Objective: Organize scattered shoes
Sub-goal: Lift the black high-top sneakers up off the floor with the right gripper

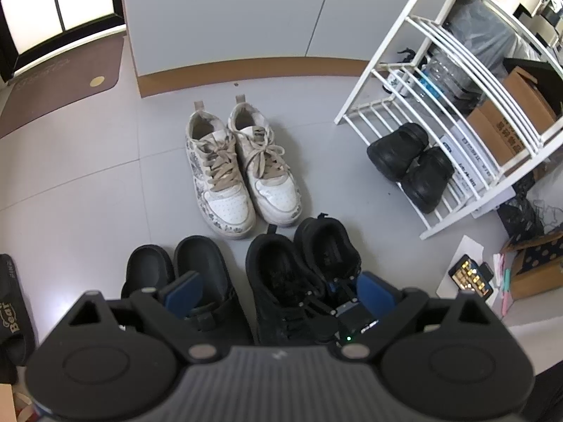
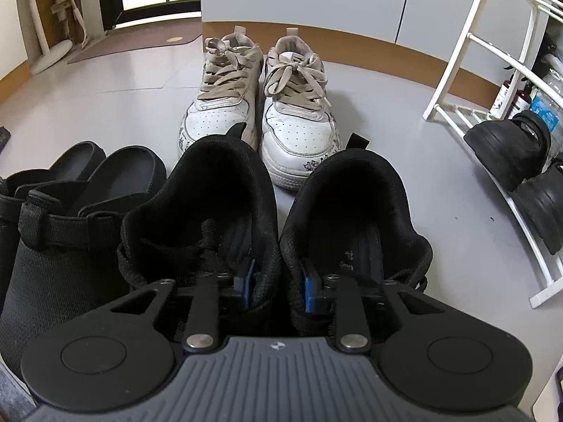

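From my cameras, I take the laced sneaker pair as my landmark, standing side by side on the floor just before the wall panel. Nearer me than it sit the slipper pair to the left and the mesh trainers to the right. Well right of it, the rack holds a clog pair on its bottom shelf.

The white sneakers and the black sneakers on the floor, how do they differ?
The white sneakers have tan laces tied in bows; the black sneakers have black laces. The white sneakers point their toes toward both cameras, the black sneakers their heels. The white sneakers stand free, while the right gripper pinches the black sneakers' inner collars together. Both pairs sit side by side on the grey floor.
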A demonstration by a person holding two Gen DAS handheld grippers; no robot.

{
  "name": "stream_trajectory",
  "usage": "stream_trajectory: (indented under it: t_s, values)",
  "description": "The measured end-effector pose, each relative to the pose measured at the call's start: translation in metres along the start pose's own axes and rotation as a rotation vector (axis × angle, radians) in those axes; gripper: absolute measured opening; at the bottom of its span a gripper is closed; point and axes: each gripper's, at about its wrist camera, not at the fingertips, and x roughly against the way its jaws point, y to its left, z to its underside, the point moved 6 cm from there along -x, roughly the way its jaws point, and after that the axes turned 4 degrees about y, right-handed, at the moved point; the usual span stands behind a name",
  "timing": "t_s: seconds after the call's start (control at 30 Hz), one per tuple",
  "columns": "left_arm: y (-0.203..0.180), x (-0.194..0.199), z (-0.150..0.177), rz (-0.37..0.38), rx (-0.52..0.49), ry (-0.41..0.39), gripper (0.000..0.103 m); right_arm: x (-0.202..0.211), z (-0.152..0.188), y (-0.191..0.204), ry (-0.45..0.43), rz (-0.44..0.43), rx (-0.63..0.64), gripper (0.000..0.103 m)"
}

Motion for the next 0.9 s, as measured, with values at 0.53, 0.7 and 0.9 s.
stream_trajectory:
  t_s: [0.53, 0.7, 0.9]
  values:
    - [-0.006, 0.003, -0.002, 0.006, -0.011, -0.012, 0.097, 0.015, 0.006, -0.006, -0.043, -0.001, -0.086, 0.017]
    - [-0.010, 0.002, -0.002, 0.006, -0.018, -0.009, 0.097, 0.025, 0.002, -0.010, -0.048, 0.007, -0.121, 0.017]
    - [-0.006, 0.005, -0.006, -0.017, -0.007, -0.030, 0.097, 0.043, -0.008, -0.022, -0.077, 0.025, -0.150, 0.017]
